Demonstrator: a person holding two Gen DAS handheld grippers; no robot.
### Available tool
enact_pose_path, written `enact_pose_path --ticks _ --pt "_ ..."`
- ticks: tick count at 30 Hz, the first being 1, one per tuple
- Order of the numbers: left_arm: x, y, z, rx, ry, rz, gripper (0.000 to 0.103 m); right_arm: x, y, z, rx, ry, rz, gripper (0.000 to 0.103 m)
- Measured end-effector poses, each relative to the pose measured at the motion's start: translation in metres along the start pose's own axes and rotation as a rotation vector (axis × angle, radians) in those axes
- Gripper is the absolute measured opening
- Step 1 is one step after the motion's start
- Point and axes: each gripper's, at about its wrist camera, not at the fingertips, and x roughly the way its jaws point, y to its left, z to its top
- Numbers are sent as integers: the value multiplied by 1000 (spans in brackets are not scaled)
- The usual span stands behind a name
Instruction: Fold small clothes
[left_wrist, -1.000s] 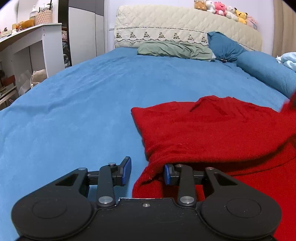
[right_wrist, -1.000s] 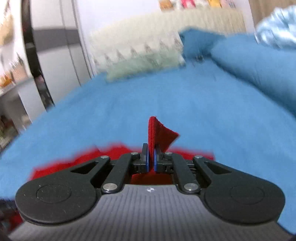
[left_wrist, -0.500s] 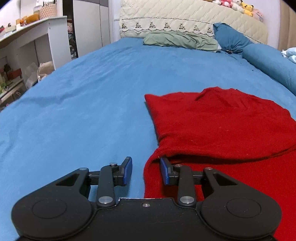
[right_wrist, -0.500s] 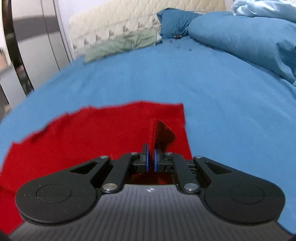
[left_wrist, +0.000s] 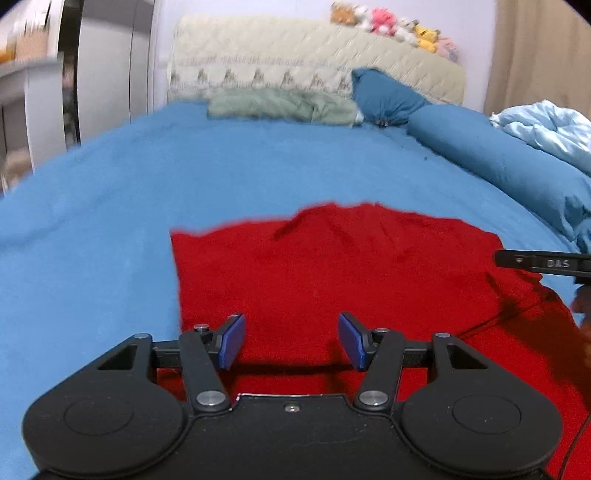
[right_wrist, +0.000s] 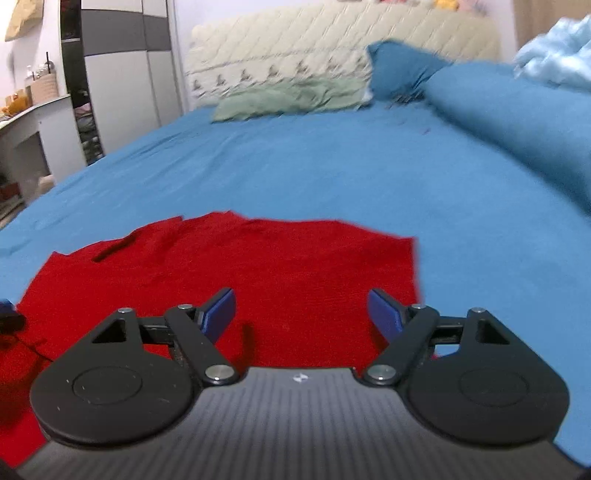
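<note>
A red knit garment lies flat on the blue bed sheet, folded over on itself. It also shows in the right wrist view. My left gripper is open and empty, hovering over the garment's near left part. My right gripper is open and empty, over the garment's near right part. The right gripper's body shows at the right edge of the left wrist view.
A green pillow, a blue pillow and a quilted headboard stand at the far end. A long blue bolster and light blue bedding lie at the right. A white desk and wardrobe stand left.
My right gripper let go of the red fabric corner and opened wide. My left gripper opened wider and moved right over the garment, which now lies flat.
</note>
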Motion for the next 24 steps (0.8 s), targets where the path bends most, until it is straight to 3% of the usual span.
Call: enact_pose_path --ticks 1,4,9,12,15,19,24 --pt "10 7 -4 -23 56 -2 60 12 -2 0 11 30 7 94" --pt "4 17 -9 -48 67 -22 57 38 -14 0 37 125 -20 94" --pt "-4 24 -11 -83 82 -29 55 28 -13 16 58 97 40 95" --pt "-4 16 -12 -33 83 -5 55 47 -14 29 84 108 78 95" --pt "0 8 -12 6 79 14 55 85 -16 37 87 173 35 95" --pt "1 10 -13 -13 72 17 55 108 -23 48 76 151 -57 95" --pt "-1 2 -15 29 71 39 55 115 -23 53 69 143 -86 95"
